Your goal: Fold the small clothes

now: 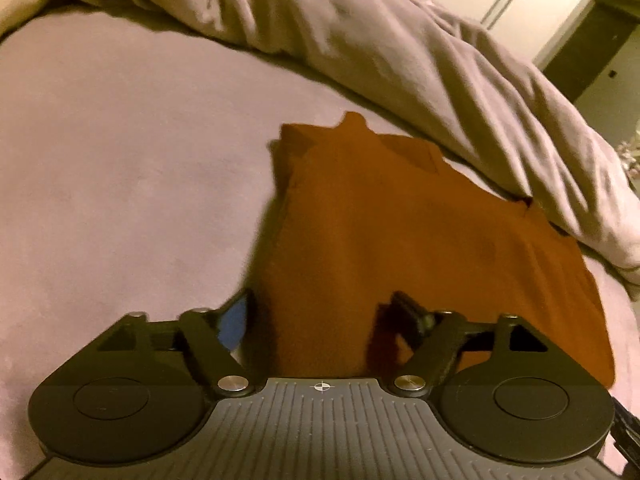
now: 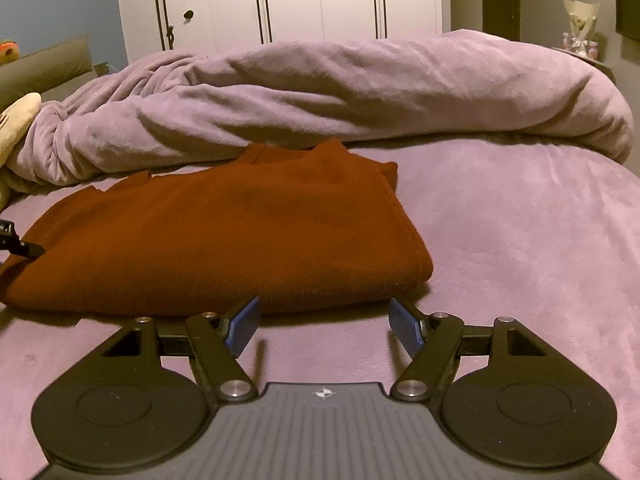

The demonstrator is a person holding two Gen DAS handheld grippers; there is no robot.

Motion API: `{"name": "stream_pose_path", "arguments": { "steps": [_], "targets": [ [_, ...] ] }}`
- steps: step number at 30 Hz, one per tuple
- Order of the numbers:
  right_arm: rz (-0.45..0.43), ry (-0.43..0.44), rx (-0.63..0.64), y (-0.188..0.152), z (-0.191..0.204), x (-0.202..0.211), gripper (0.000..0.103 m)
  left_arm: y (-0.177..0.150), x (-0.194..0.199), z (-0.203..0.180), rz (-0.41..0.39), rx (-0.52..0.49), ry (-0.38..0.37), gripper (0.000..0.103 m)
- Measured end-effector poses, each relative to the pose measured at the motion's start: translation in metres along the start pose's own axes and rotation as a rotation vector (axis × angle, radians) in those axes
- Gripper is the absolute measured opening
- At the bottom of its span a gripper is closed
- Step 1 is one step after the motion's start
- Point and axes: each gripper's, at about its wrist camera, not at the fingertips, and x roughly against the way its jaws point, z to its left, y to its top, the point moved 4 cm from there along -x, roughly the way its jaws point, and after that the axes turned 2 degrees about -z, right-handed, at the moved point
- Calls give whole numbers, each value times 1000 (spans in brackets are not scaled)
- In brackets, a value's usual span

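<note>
A rust-orange garment (image 1: 400,232) lies folded on the purple bed sheet (image 1: 120,160). My left gripper (image 1: 324,316) is open, its jaws wide apart, and the garment's near edge lies between them, covering the gap. In the right wrist view the same garment (image 2: 224,236) lies left of centre. My right gripper (image 2: 324,326) is open and empty, just in front of the garment's near right corner, with blue pads (image 2: 242,326) showing. The left gripper's tip (image 2: 16,244) shows at the garment's left end.
A bunched purple duvet (image 2: 320,100) runs along the far side of the bed, touching the garment's far edge. White wardrobe doors (image 2: 280,0) stand behind. A cream plush toy (image 2: 16,120) lies at the far left. Bare sheet (image 2: 520,240) extends to the right.
</note>
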Motion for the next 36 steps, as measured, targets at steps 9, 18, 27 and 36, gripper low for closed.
{"name": "stream_pose_path", "arguments": {
  "steps": [9,18,27,36],
  "targets": [
    [11,20,4,-7,14,5,71,7,-13,-7,41,48,-90,61],
    [-19,33,26,3,32,6,71,22,-37,17,86,234,-194,42],
    [-21,49,30,3,41,8,71,30,-32,15,93,248,-192,19],
    [-49,31,-13,6,24,15,71,58,27,-77,4,83,-233,18]
  ]
}}
